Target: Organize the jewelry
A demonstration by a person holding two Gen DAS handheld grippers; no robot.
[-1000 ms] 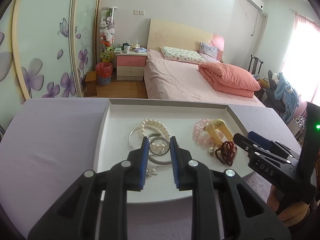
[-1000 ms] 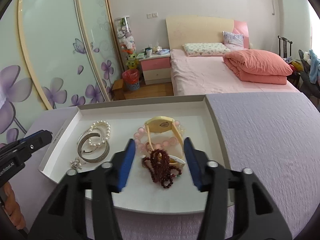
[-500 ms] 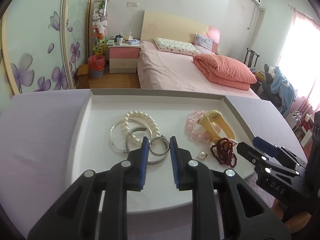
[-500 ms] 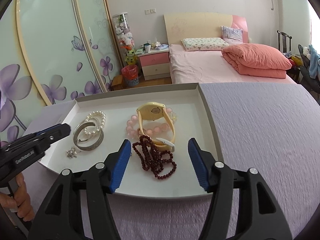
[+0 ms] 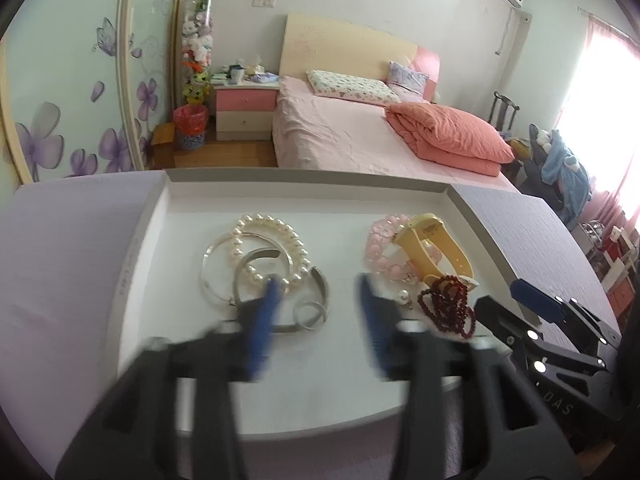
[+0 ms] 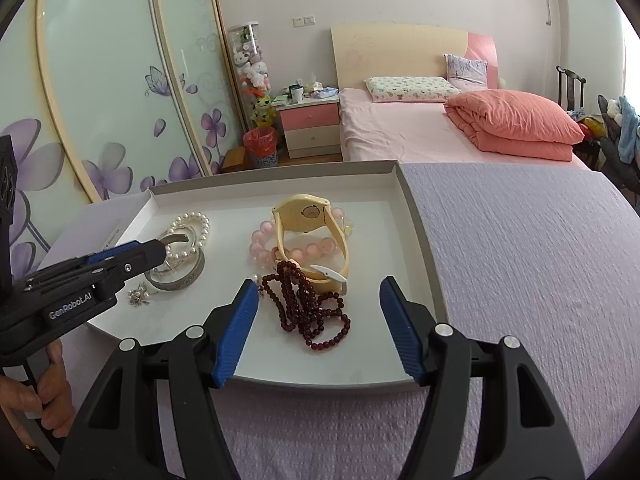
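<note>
A white tray (image 5: 152, 216) (image 6: 416, 216) on a lilac tablecloth holds jewelry. On its left lie a pearl bracelet (image 5: 276, 228) (image 6: 188, 224) and silver bangles (image 5: 248, 268) (image 6: 176, 280). On its right lie a pink bead bracelet (image 5: 380, 240) (image 6: 304, 248), a yellow watch (image 5: 432, 240) (image 6: 308, 216) and a dark red bead string (image 5: 448, 304) (image 6: 308, 304). My left gripper (image 5: 316, 300) (image 6: 160, 250) is open and blurred, over the bangles. My right gripper (image 6: 316, 308) (image 5: 504, 300) is open, its jaws either side of the red beads.
A small pearl earring (image 5: 402, 298) lies by the red beads and a small silver charm (image 6: 138, 296) sits near the tray's front left. The tablecloth (image 6: 520, 260) stretches to the right. A bed (image 6: 440, 132) and nightstand (image 6: 308, 128) stand behind.
My left gripper has opened wide from nearly shut, above the bangles. My right gripper stayed open and moved closer over the red beads.
</note>
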